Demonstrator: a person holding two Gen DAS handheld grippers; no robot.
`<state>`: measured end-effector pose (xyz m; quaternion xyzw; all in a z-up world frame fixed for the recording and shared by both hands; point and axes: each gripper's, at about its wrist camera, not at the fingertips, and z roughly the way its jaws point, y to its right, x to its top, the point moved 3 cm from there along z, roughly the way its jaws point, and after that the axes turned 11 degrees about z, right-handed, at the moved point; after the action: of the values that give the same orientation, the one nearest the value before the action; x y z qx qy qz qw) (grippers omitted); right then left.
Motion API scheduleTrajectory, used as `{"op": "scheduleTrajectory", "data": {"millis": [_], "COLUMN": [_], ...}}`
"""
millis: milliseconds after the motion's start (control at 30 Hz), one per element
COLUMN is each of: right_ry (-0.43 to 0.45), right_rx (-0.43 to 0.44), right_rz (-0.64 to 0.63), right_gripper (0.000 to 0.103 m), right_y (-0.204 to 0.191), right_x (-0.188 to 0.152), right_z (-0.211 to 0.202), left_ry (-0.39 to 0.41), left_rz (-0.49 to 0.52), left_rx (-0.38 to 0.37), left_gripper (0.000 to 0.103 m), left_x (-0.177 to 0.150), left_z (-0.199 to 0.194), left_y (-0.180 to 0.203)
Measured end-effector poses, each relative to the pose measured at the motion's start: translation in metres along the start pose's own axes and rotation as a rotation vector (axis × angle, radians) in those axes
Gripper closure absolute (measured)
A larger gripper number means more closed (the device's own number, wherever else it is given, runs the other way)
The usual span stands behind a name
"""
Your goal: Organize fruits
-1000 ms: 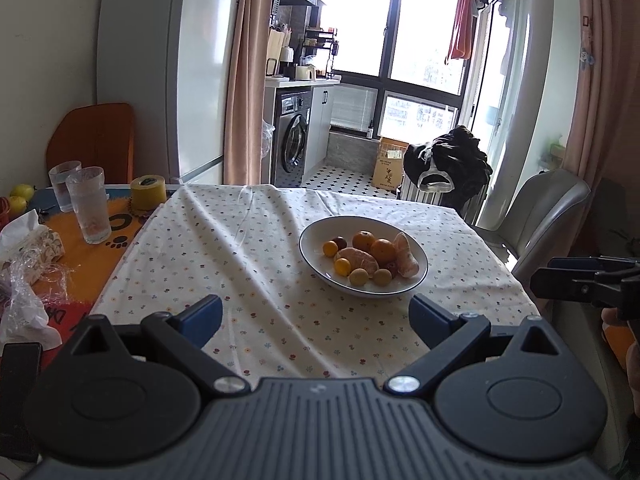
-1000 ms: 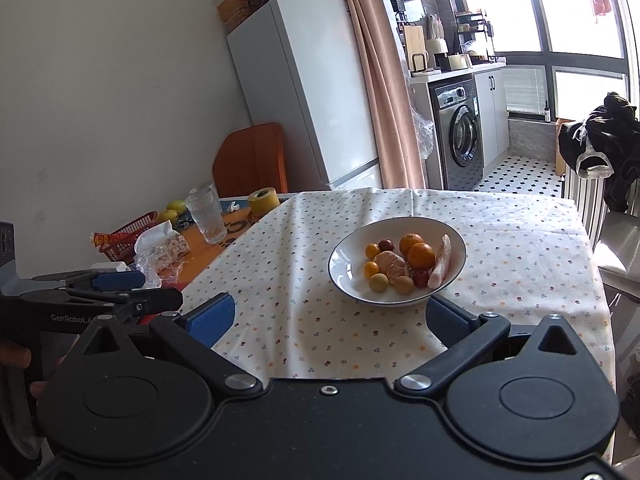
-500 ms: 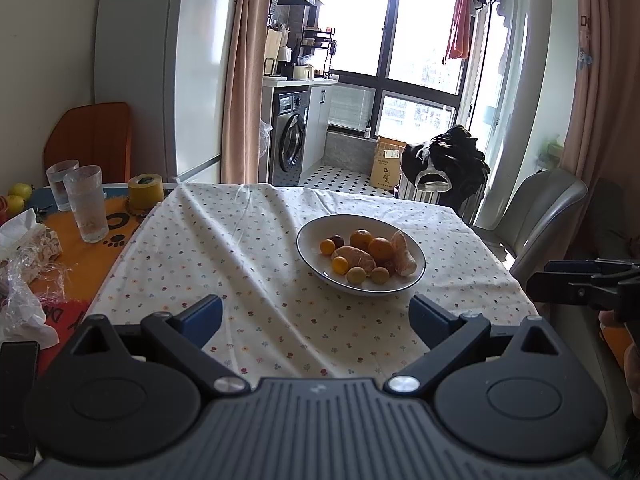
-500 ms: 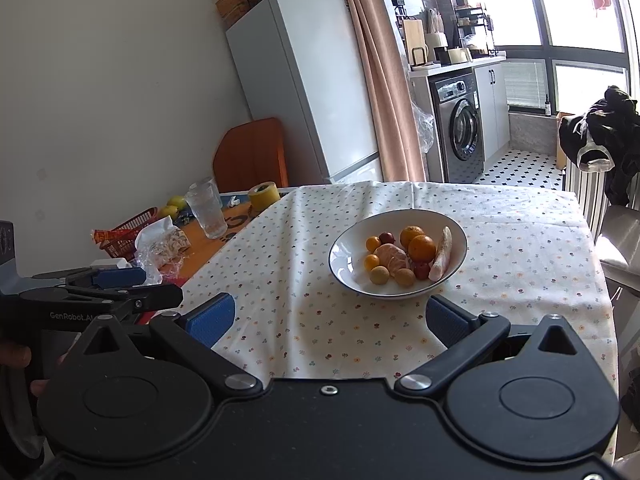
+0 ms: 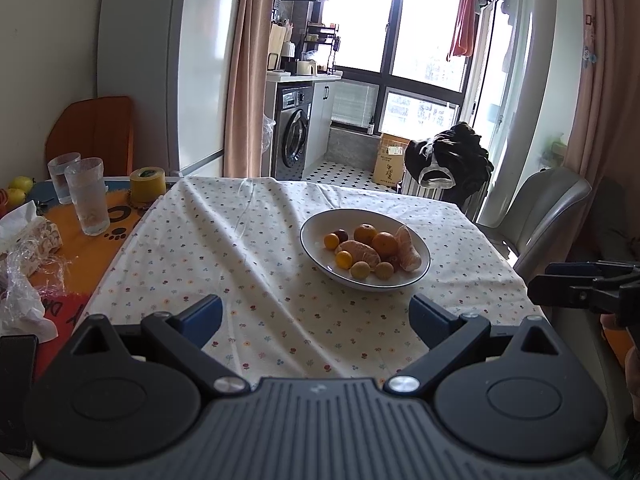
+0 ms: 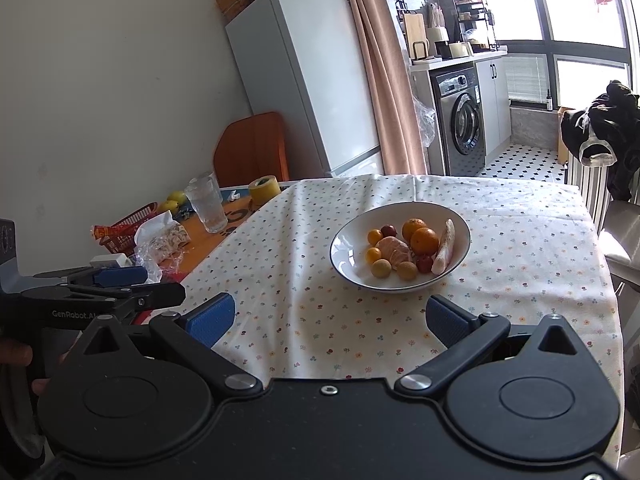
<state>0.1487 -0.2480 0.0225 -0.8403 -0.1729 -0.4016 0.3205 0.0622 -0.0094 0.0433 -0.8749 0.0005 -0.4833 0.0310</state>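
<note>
A white bowl [image 5: 320,232] [image 6: 348,248] sits on the flowered tablecloth [image 5: 248,248]. It holds oranges [image 5: 385,243] [image 6: 425,240], peeled mandarins [image 5: 358,252] [image 6: 394,252], small yellow fruits [image 5: 360,269] [image 6: 381,268] and dark red ones [image 6: 388,231]. My left gripper [image 5: 316,314] hangs open over the table's near edge, well short of the bowl, nothing between its fingers. My right gripper [image 6: 330,316] is likewise open and empty, near the front edge. Each gripper shows at the side of the other's view.
Left of the cloth are two glasses [image 5: 87,196], a yellow tape roll [image 5: 148,184], plastic wrapping [image 5: 20,264], a red basket [image 6: 124,228] and yellow-green fruits [image 6: 172,200]. A grey chair [image 5: 548,216] stands at the right; fridge [image 5: 172,68] behind.
Both views have tilted and drawn back slightly; the bowl sits a little higher in frame. Both grippers stay open and empty; the fruit has not moved.
</note>
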Motion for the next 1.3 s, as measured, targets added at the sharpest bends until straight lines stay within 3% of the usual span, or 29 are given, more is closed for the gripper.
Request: {"op": "scheduleTrajectory", "data": {"millis": [1300], "right_ry": [-0.007], "right_rx": [-0.005], "right_rz": [0.005], "right_gripper": [0.000], "right_y": [0.0030], "right_x": [-0.0033], "right_z": [0.0057], "left_ry": [0.014], "left_rz": [-0.025], "left_rx": [0.020], "left_gripper": [0.004], "left_x": [0.0003], "left_z": [0.0024], "left_y": [-0.0059]}}
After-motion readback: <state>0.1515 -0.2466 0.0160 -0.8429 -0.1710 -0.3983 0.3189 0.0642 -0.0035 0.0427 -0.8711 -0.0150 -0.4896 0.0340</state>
